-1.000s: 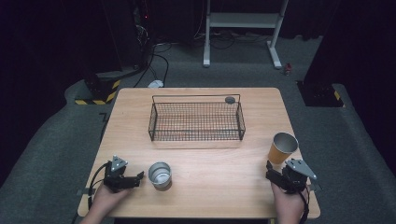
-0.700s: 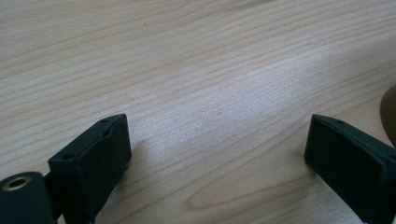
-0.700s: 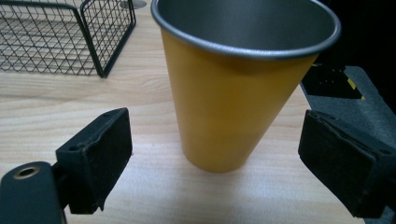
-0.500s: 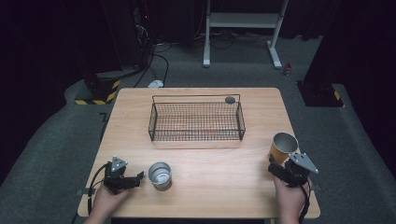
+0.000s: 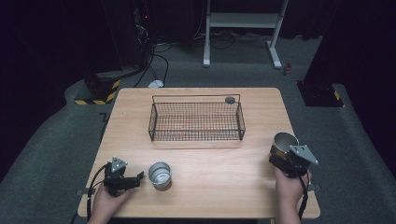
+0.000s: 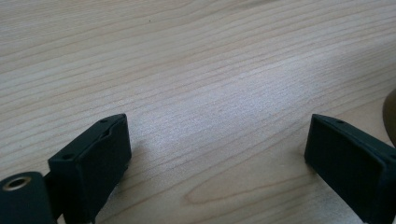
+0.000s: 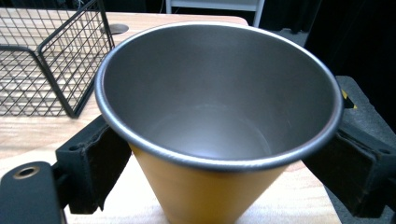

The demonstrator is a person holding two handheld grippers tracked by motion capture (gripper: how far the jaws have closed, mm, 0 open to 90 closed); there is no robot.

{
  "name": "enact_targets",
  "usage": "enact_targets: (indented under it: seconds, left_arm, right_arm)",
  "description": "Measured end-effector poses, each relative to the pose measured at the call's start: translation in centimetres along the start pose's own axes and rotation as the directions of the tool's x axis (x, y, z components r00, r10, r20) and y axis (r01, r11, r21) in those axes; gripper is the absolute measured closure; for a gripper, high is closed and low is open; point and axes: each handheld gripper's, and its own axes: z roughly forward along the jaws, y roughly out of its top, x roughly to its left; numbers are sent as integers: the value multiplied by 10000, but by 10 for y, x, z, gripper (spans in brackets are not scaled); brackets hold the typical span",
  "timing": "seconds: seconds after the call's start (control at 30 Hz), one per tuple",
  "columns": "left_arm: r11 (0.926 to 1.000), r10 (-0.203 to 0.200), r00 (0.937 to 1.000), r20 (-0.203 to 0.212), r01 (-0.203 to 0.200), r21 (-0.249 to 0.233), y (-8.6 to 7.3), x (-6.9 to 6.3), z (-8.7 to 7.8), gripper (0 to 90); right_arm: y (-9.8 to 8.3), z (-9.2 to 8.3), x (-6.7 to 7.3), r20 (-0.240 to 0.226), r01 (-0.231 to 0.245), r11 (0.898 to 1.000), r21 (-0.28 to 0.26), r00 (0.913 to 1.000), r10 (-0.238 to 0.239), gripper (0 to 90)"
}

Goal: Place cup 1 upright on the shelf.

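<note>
Where the wooden table (image 5: 219,179) is seen from the high view, a black wire basket (image 5: 196,121) stands on its far half and serves as the landmark. On the person's side of the basket and beyond its right end, the right gripper (image 5: 284,157) meets an orange cup with a steel interior (image 5: 283,144). From the right gripper view, the cup (image 7: 219,140) sits upright between the two black jaws, one on each side of its wall; whether they actually press the wall cannot be told. On the person's side of the basket's left end, a small steel cup (image 5: 160,174) stands upright on the table. Just left of that cup, the left gripper (image 5: 135,178) rests low in the person's left hand (image 5: 106,205). In the left gripper view, its jaws stand wide apart over bare tabletop (image 6: 210,84). A small dark round disc (image 5: 229,99) lies on the table at the basket's far right corner.
</note>
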Motion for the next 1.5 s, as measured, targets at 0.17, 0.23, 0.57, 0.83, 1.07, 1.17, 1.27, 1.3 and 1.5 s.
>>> enact_targets:
  seconds: [0.17,0.23,0.57,0.83,1.07,1.17,1.27,1.3,1.5]
  left_arm:
    - [10000,73,10000,6,-73,14,-1,0,-1,75]
    - [10000,27,10000,32,-27,-5,-1,-1,-1,75]
    - [10000,32,10000,37,-32,-5,-1,-1,-1,74]
    - [10000,78,10000,48,-78,40,-1,-1,-1,73]
    - [9999,109,9999,132,-109,3,-1,-1,-1,73]
    - [9999,141,9998,140,-141,11,-1,-1,-1,73]
    - [9999,142,9998,148,-142,9,-1,-1,-1,73]
    - [9999,142,9998,157,-142,13,-1,-1,-1,73]
    - [9999,148,9998,166,-148,11,-1,-1,-1,72]
  right_arm:
    - [4,4,0,-143,-154,9999,32,9998,154,99]
    - [5,5,0,-213,-152,9999,1,9997,152,100]
    - [6,3,-2,-311,-331,9993,-172,9990,326,107]
    - [6,3,-1,-331,-201,9997,-135,9993,196,134]
    - [7,0,1,-334,-141,9998,-119,9993,137,135]
    - [7,-2,0,-325,-126,9997,-185,9994,120,135]
    - [7,-4,4,-359,-121,9997,-205,9993,114,135]
    - [7,-4,5,-394,-53,9998,-208,9992,44,135]
    - [9,-7,12,-703,86,9994,-326,9975,-109,135]
